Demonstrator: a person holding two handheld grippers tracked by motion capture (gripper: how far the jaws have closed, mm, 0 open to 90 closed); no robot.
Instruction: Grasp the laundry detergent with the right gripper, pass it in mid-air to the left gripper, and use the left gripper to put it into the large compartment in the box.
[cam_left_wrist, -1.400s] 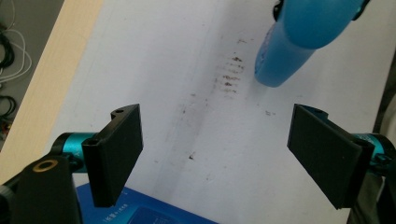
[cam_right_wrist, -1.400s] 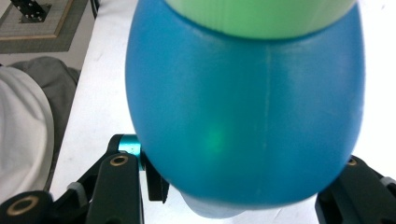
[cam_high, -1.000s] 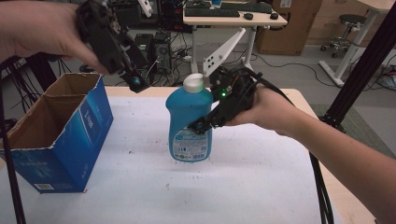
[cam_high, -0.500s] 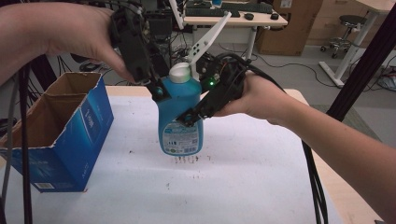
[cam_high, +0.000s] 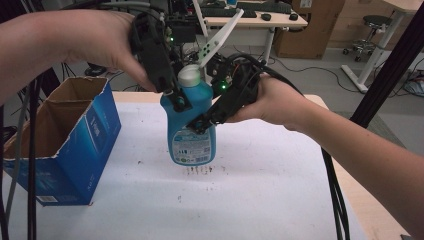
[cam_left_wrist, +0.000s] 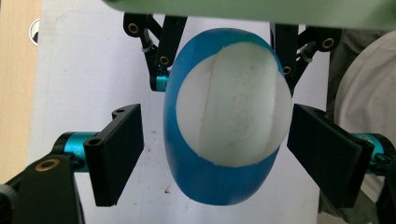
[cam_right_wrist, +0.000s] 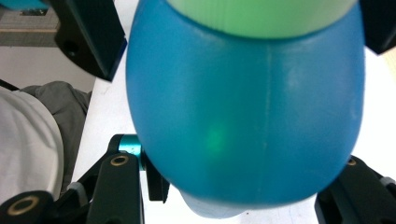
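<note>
Left gripper (cam_high: 172, 97) hangs over the white cap (cam_high: 189, 76), jaws spread either side, not touching, as I read it. Blue bottle (cam_high: 192, 125) stands upright on the white table (cam_high: 260, 190), right of the open box (cam_high: 75, 145). Right gripper (cam_high: 202, 122) clamps the bottle's body.

Bottle (cam_high: 192, 125) stands upright mid-table (cam_high: 260, 200). Open box (cam_high: 65, 140) sits left of it, near table's left edge. Left gripper (cam_high: 175, 97) over bottle's upper left side, right gripper (cam_high: 200, 125) against its right side. Desk (cam_high: 250, 20) behind the table.
</note>
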